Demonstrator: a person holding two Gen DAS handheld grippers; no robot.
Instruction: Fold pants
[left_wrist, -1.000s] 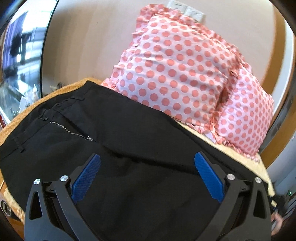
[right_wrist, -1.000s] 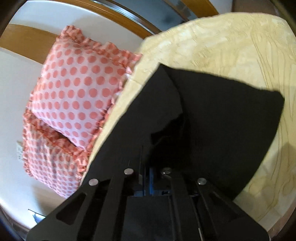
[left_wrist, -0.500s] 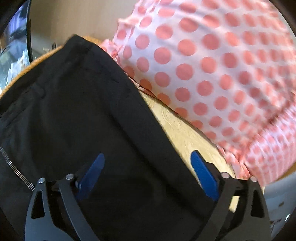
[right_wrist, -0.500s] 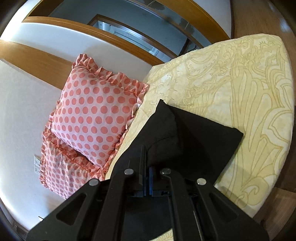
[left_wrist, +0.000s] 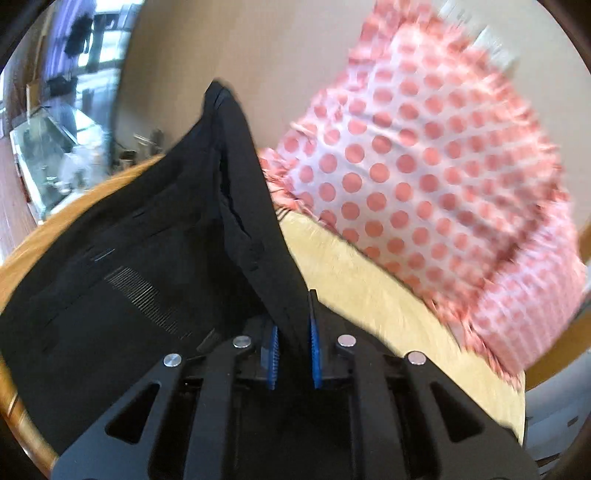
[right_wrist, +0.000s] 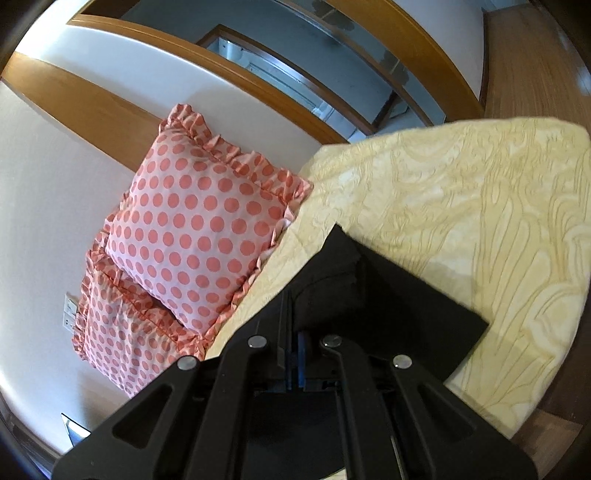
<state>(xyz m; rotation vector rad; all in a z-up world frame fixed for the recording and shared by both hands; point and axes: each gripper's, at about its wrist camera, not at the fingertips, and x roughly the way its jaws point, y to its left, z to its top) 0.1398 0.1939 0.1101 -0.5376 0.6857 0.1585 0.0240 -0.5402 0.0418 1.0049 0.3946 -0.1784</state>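
Black pants (left_wrist: 140, 258) lie on a bed with a yellow patterned cover (left_wrist: 369, 288). My left gripper (left_wrist: 293, 325) is shut on the pants' far side edge near the waist and lifts it into a raised ridge; the zip shows to the left. My right gripper (right_wrist: 293, 347) is shut on the black cloth at the leg end of the pants (right_wrist: 399, 299), held above the bed cover (right_wrist: 480, 206). The lower leg lies flat beneath it.
Two pink pillows with red dots (left_wrist: 424, 173) lean against the wall at the head of the bed, also in the right wrist view (right_wrist: 199, 229). The bed's edge (right_wrist: 535, 398) drops to a wooden floor at right. Wooden wall trim runs behind.
My left gripper went from wide open over the pants to shut on their far edge and raised it. My right gripper has lifted the leg end higher above the bed.
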